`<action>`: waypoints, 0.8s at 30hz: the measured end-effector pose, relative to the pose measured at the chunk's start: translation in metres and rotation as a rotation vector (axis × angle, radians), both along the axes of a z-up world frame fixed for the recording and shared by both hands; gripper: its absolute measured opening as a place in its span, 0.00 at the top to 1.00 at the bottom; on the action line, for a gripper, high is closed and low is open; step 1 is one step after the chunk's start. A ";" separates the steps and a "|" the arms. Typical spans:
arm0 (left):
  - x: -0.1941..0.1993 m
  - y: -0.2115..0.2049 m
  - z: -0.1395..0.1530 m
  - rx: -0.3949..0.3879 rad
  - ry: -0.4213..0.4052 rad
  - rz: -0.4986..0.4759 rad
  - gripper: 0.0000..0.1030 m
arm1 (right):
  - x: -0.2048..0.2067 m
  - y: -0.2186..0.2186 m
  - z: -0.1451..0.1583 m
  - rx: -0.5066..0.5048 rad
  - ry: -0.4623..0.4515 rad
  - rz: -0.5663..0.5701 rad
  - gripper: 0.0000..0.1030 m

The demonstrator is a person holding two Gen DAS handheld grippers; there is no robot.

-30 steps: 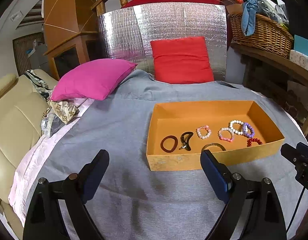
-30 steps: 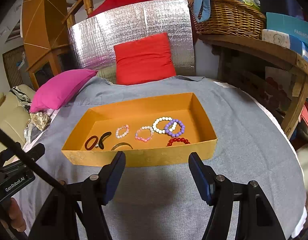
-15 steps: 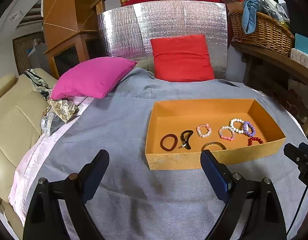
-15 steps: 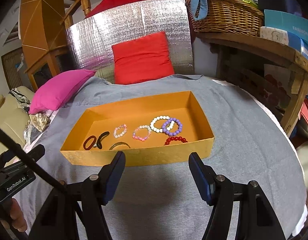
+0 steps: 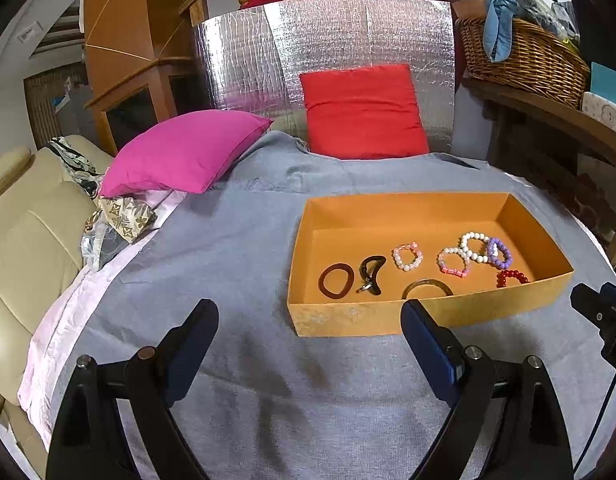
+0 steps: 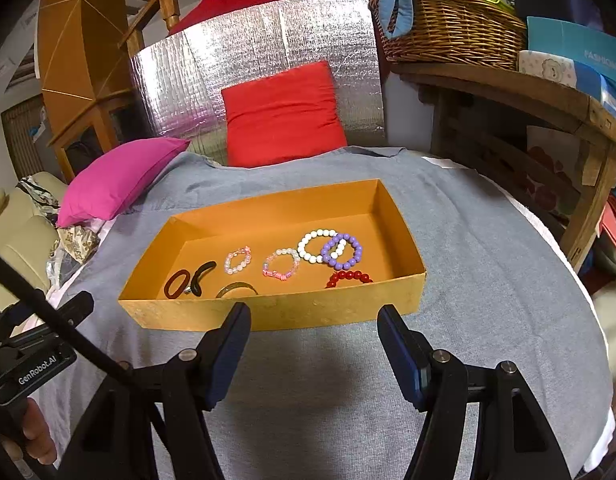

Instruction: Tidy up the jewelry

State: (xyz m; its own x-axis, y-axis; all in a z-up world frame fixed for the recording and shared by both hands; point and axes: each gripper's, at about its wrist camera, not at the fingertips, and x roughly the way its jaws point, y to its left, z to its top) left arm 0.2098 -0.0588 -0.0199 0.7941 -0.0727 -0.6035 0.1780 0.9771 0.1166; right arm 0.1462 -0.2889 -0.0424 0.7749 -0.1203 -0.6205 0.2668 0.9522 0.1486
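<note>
An orange tray (image 5: 348, 318) (image 6: 267, 314) lies on the grey cloth and holds several pieces: a brown hair tie (image 5: 335, 280), a black hair clip (image 5: 370, 273), a pink-white bead bracelet (image 5: 408, 256), a pink bracelet (image 6: 281, 264), a white bead bracelet (image 6: 316, 245), a purple bead bracelet (image 6: 342, 251), a red bead bracelet (image 6: 349, 277) and a metal bangle (image 5: 427, 286). My left gripper (image 5: 310, 336) is open and empty, just in front of the tray's left part. My right gripper (image 6: 314, 338) is open and empty before the tray's near wall.
A pink pillow (image 5: 183, 152) and a red pillow (image 5: 362, 110) lie at the back before a silver foil panel (image 5: 328, 36). A wicker basket (image 6: 452, 28) stands on a wooden shelf at the right. A beige sofa (image 5: 23, 240) is at the left.
Both grippers have pulled back slightly from the tray and stayed open. The jewelry has not moved.
</note>
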 end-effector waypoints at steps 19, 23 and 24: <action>0.003 0.000 -0.004 0.015 0.017 0.007 0.10 | 0.002 0.000 -0.002 0.001 0.010 0.000 0.33; 0.003 -0.001 -0.004 0.020 0.019 0.007 0.10 | 0.001 0.000 -0.003 0.001 0.010 -0.001 0.33; 0.002 -0.001 -0.005 0.019 0.020 0.006 0.10 | 0.001 0.000 -0.003 0.002 0.010 -0.001 0.33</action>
